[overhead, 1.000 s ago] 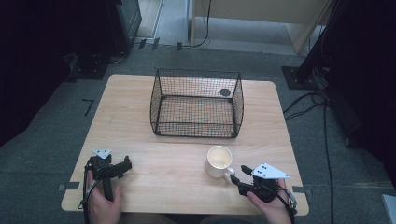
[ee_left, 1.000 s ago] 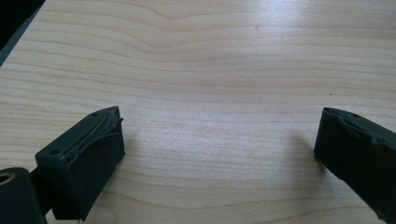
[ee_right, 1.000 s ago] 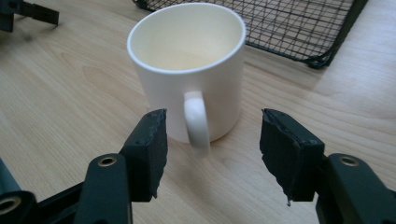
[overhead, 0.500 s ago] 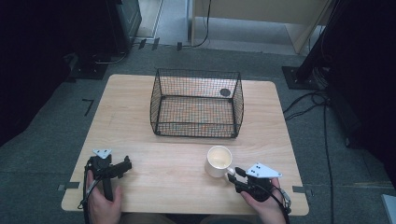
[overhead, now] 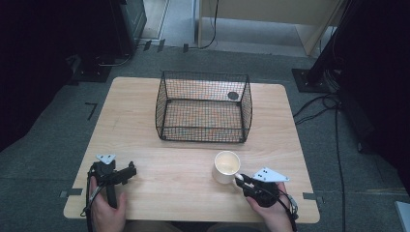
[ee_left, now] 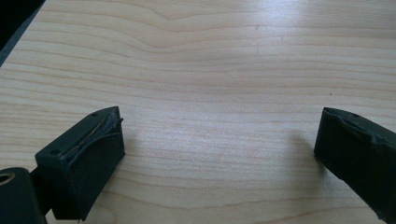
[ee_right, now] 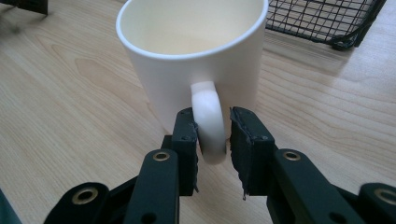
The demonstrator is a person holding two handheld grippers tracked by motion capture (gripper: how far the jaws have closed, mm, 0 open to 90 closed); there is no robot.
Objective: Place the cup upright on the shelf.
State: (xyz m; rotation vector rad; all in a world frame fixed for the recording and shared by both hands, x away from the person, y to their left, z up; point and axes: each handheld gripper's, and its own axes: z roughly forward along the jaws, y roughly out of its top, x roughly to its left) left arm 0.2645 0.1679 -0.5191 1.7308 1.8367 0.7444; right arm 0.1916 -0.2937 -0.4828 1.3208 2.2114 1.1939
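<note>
- Centrally, a white mug (ee_right: 191,60) is seen standing upright on the pale wooden tabletop (overhead: 159,164), at the lower right of the high view, just in front of the wire basket (overhead: 203,107).
- Its handle (ee_right: 208,122) is turned toward the right hand-held gripper (ee_right: 212,140), which is shown directly behind the mug at the bottom centre of the right gripper view.
- The handle loop is bracketed by the two black jaws, one on each side; they are nearly pressed together around it, with a thin gap still visible on the right, so a firm pinch cannot be confirmed.
- The handle's long axis is seen running vertically, parallel to the jaw faces.
- The left hand-held gripper (overhead: 116,175) is found at the lower left of the high view, well apart from the mug; its jaws are spread wide over bare wood, holding nothing.
- The mug is judged to be glazed ceramic: smooth, glossy, cylindrical, with a cream interior that appears empty.
- The basket is made of thin black wire mesh, rectangular and open-topped, with a small dark round object (overhead: 233,95) at its far right corner.
- The jaw pads are matte black with rough, frayed edges.
</note>
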